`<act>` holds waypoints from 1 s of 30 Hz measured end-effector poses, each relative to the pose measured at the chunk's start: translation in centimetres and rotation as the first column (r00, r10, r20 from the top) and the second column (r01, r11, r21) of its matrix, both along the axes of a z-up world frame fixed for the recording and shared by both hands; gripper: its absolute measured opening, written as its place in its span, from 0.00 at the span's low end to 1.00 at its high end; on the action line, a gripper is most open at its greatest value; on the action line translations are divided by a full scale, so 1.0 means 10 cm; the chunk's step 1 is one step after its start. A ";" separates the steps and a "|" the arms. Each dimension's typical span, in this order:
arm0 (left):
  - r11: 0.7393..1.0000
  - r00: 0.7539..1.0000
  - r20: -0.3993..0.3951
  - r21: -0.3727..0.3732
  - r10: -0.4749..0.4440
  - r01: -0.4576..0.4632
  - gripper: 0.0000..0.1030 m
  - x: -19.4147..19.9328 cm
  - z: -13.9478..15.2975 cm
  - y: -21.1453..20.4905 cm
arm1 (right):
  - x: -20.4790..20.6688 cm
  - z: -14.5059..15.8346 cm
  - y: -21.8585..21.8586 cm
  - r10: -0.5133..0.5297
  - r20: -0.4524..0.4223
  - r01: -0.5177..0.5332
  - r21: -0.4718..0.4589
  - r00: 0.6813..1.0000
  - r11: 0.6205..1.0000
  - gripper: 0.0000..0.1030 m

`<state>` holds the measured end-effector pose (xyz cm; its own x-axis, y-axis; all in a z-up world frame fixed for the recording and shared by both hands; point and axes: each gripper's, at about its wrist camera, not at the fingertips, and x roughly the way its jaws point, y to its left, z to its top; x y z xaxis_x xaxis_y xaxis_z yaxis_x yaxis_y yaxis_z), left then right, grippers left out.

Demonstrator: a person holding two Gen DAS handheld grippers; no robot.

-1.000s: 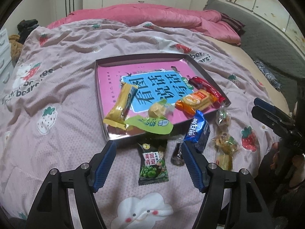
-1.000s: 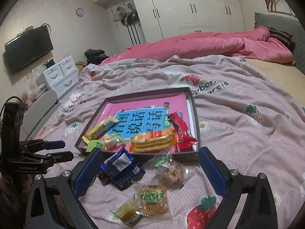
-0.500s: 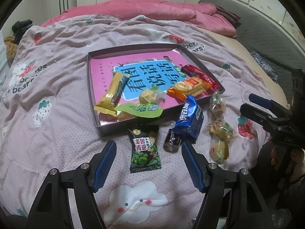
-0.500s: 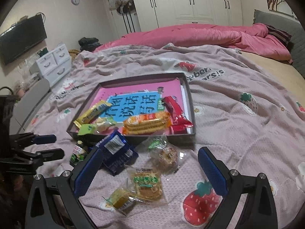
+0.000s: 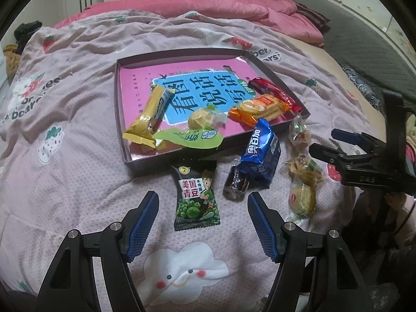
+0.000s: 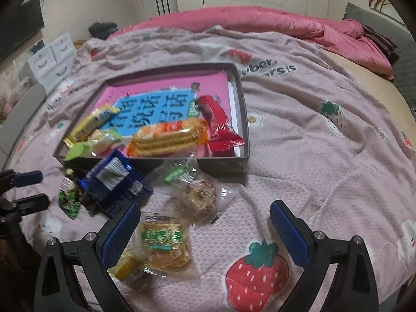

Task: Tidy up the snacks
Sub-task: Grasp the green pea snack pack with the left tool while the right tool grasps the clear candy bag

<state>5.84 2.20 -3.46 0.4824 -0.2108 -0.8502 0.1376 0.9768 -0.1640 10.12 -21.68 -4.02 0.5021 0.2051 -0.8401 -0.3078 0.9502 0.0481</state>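
Note:
A dark shallow tray with a pink printed bottom lies on the bed. It holds a yellow bar, a green packet, an orange biscuit pack and a red bar. In front of it lie a green pea packet, a blue cookie pack and a dark wrapped sweet. My left gripper hangs open over the pea packet. My right gripper is open just above a clear-wrapped round cake. A green-labelled cake packet lies by its left finger.
The pink strawberry-print blanket is soft and wrinkled. A rolled pink duvet lies at the far end, with white drawers to the left. Each gripper shows in the other's view: the right gripper, the left gripper.
My right gripper has sunk and tipped down towards the wrapped cakes in front of the tray. The left gripper has hardly moved. No snack has shifted.

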 end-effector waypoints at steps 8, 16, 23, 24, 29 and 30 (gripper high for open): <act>1.000 1.000 -0.008 0.000 -0.006 0.006 0.70 0.02 -0.03 -0.01 | 0.16 -0.11 0.07 0.011 -0.013 -0.012 -0.055 1.000 0.998 0.97; 1.000 1.000 -0.021 0.001 -0.003 0.003 0.70 0.06 -0.09 -0.02 | 0.20 -0.18 0.18 0.077 -0.025 -0.079 -0.061 0.997 0.995 0.77; 1.000 0.998 -0.050 0.001 0.025 -0.025 0.70 0.15 -0.22 -0.01 | 0.19 -0.26 0.34 0.152 0.000 -0.150 -0.161 0.988 0.976 0.56; 1.000 0.998 -0.054 0.001 0.029 -0.029 0.70 0.16 -0.24 0.00 | 0.20 -0.27 0.35 0.152 0.000 -0.150 -0.163 0.988 0.975 0.53; 0.999 0.997 -0.063 0.025 0.043 -0.041 0.70 0.21 -0.32 -0.04 | 0.22 -0.28 0.33 0.157 0.000 -0.155 -0.143 0.988 0.977 0.47; 0.998 0.997 -0.062 0.034 0.045 -0.043 0.70 0.22 -0.34 -0.06 | 0.21 -0.26 0.32 0.160 0.006 -0.158 -0.135 0.987 0.978 0.47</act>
